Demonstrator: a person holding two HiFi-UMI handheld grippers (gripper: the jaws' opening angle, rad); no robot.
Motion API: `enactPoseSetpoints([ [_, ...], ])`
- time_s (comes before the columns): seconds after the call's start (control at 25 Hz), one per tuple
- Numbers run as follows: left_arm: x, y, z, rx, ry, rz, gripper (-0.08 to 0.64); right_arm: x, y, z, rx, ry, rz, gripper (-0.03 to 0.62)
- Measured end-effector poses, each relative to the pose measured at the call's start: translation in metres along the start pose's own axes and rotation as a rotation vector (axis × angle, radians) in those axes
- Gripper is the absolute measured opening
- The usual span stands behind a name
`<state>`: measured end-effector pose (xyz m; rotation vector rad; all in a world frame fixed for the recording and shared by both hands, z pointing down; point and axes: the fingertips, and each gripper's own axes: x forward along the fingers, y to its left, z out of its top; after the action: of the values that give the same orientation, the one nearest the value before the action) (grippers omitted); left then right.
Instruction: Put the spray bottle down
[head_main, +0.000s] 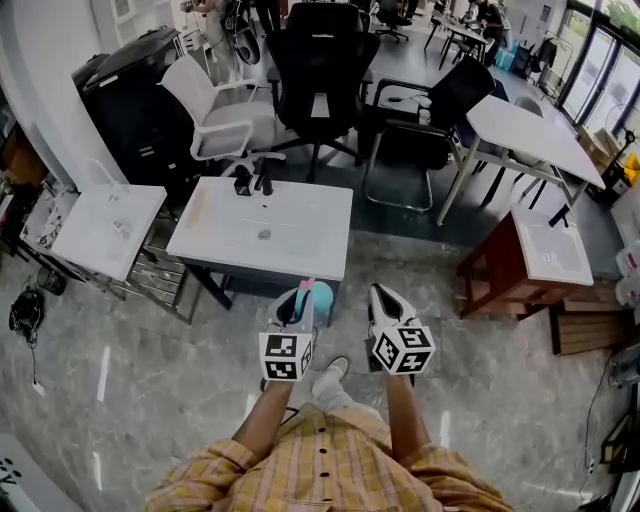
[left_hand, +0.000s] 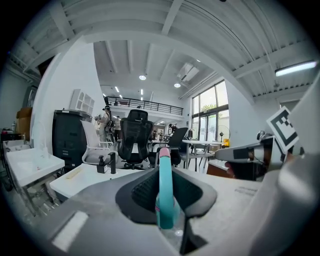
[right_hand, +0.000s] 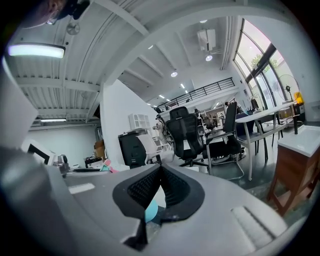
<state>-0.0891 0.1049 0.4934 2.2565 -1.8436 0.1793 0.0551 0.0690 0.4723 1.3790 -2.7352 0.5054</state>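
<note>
Almost at the counter, bottle not yet down

Evidently the carry was the step in hand. The left claw (left_hand: 163, 173) was clamped partway closed on the spray bottle (head_main: 312, 297), its teal body upright between the pads, pink tip on top, held over the floor just short of the white counter's (head_main: 300, 235) near edge. The right claw (right_hand: 160, 170), beside it and equally short of the counter, had its jaws together on nothing. Next, by my reading, the bottle needed bringing over a bare stretch of the counter, lowering until its base sat flat, and only then a release.
</note>
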Motion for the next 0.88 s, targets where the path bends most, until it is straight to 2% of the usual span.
enactPoseSetpoints([
  [0.52, 0.143, 0.048, 0.032, 0.01, 0.046, -0.016, 0.071, 0.128, -0.068, 0.034, 0.017, 0.039, -0.015, -0.002],
  [0.88, 0.204, 0.062, 0.024, 0.008, 0.092, -0.013, 0.071, 0.172, -0.107, 0.03, 0.04, 0.073, -0.031, -0.002],
])
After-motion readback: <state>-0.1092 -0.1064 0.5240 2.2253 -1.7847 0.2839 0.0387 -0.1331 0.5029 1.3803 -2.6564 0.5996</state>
